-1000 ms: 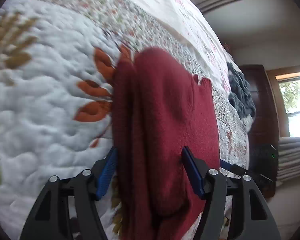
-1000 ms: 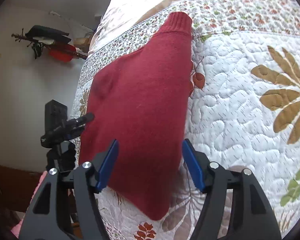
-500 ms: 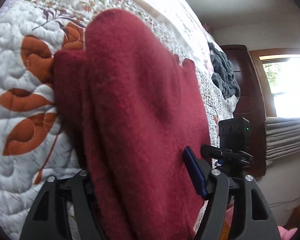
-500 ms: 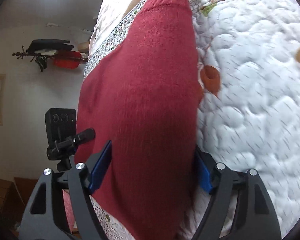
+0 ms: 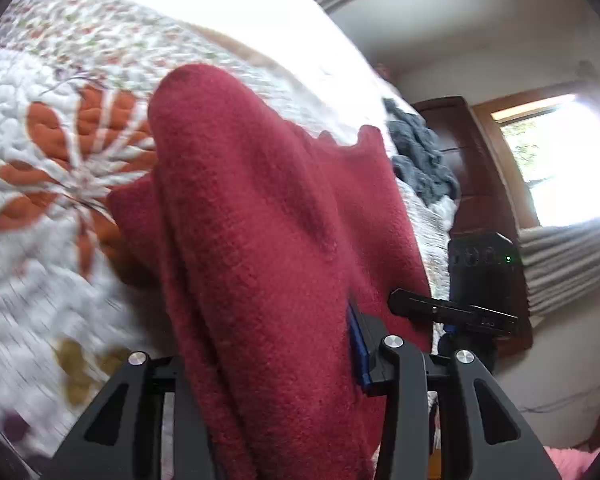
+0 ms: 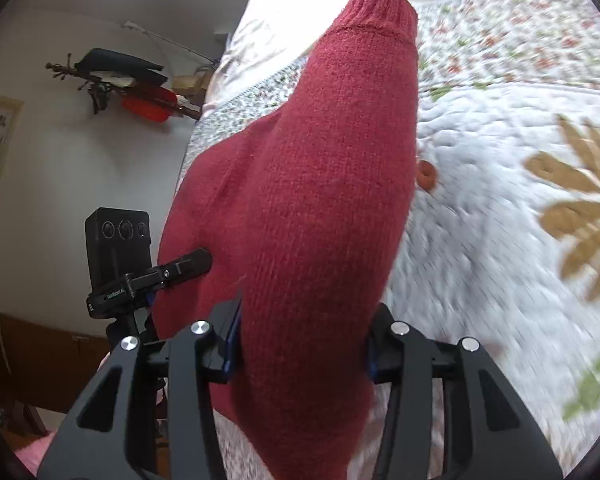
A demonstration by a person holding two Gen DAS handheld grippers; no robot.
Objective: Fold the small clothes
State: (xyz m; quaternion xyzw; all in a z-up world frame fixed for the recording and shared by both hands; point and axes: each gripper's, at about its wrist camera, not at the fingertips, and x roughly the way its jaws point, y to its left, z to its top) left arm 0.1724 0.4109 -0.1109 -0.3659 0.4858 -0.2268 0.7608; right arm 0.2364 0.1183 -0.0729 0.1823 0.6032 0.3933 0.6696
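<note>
Since a second before, both grippers had closed on the red sweater (image 5: 268,248) and raised its near edge off the quilt (image 5: 40,240), starting a fold toward the far side. The left gripper (image 5: 268,364) pinched bunched knit; the right gripper (image 6: 304,344) clamped the sleeve. Only the right view showed the ribbed cuff (image 6: 380,8); only the left, grey clothes (image 5: 420,160) beyond.

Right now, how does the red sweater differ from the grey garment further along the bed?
The red sweater is lifted off the quilt, pinched in the left hand-held gripper; the grey garment lies crumpled and untouched near the bed's edge. Both look knitted.
</note>
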